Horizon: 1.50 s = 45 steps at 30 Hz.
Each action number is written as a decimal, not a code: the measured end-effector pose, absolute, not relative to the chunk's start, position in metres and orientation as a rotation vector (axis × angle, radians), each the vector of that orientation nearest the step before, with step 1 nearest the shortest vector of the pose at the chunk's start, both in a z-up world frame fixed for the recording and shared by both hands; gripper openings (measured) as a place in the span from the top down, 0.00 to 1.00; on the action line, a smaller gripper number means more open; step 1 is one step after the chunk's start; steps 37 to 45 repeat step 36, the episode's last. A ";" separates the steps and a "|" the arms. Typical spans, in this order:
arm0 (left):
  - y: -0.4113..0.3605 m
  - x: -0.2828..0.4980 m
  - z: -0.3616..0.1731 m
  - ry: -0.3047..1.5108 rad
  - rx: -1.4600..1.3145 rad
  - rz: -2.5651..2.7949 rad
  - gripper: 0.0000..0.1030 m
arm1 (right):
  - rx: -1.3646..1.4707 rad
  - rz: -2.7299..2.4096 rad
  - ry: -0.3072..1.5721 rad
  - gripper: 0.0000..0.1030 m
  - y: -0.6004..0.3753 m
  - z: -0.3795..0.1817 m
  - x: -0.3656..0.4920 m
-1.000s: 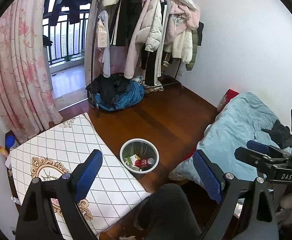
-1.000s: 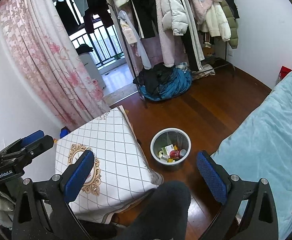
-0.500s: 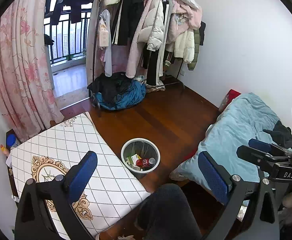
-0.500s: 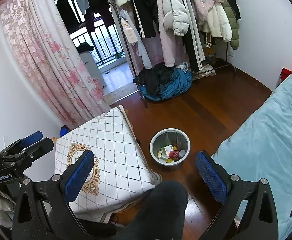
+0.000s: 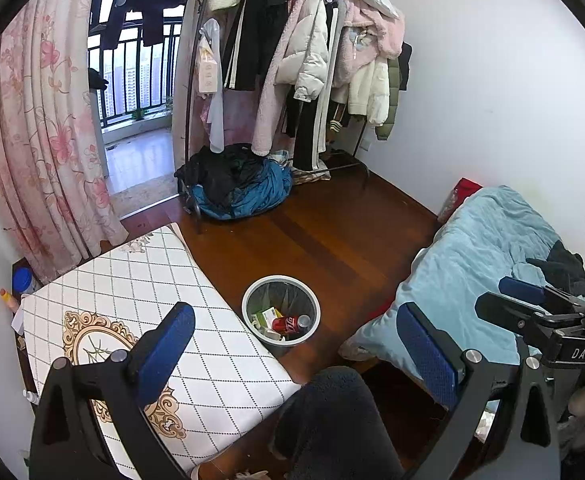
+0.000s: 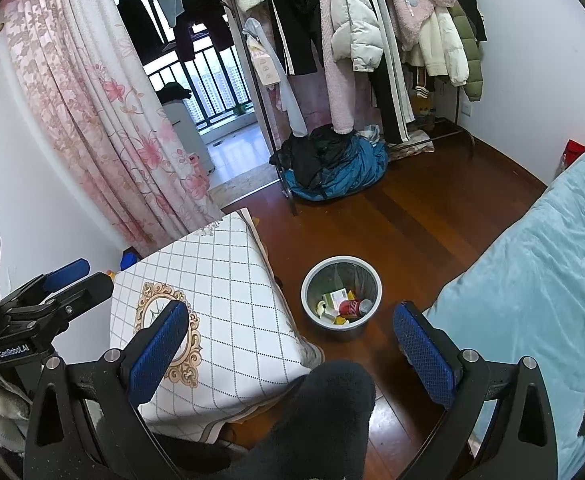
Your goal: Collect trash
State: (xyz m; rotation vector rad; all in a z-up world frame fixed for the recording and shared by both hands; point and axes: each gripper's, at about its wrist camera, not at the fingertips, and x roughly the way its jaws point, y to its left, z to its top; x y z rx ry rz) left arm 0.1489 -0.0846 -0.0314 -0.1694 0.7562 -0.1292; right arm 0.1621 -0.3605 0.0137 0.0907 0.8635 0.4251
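Down by the bed, from the left wrist cam: left gripper [image 5: 292,344] spread wide, nothing btwn its blue pads [image 5: 164,348], just hanging over the room. Vs a sec ago the view has pulled up and back a bit; the bin [image 5: 280,306] sits slightly lower and more central btwn the fingers, and no item left or entered it. I'd read that as a scan for more rubbish, not a pick-up. Bin's a round grey one w/ a clear liner, on the wood floor [image 5: 332,240] btwn the quilted white table cover [image 5: 140,280] and the blue bedding [image 5: 484,264]. Inside: a red soda can [image 5: 286,323] on its side, a green-and-white carton [image 5: 266,315], some paper scraps. Right gripper [image 5: 532,304] pokes in from the edge over the bedding, apart from everything. Over to the right wrist cam: right gripper [image 6: 292,340] equally wide open, empty, barely shifted from before. Bin [image 6: 341,295] again btwn its fingers but well below them, can [image 6: 350,307] and carton [image 6: 334,298] plain to see, bin maybe a third full. Left gripper [image 6: 58,284] shows at the side near the wall. A dark fuzzy knee or sleeve [image 6: 324,408] of the person fills the bottom. No loose trash visible on floor or table, so collecting looks about done.
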 end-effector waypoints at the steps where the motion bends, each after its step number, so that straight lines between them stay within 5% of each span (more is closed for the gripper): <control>1: -0.085 0.149 -0.031 0.756 -0.169 -0.131 0.00 | 0.090 0.425 0.864 0.00 -0.361 0.013 0.162; 45: -0.104 0.150 -0.030 0.751 -0.188 -0.182 0.00 | 0.088 0.425 0.873 0.00 -0.382 0.009 0.160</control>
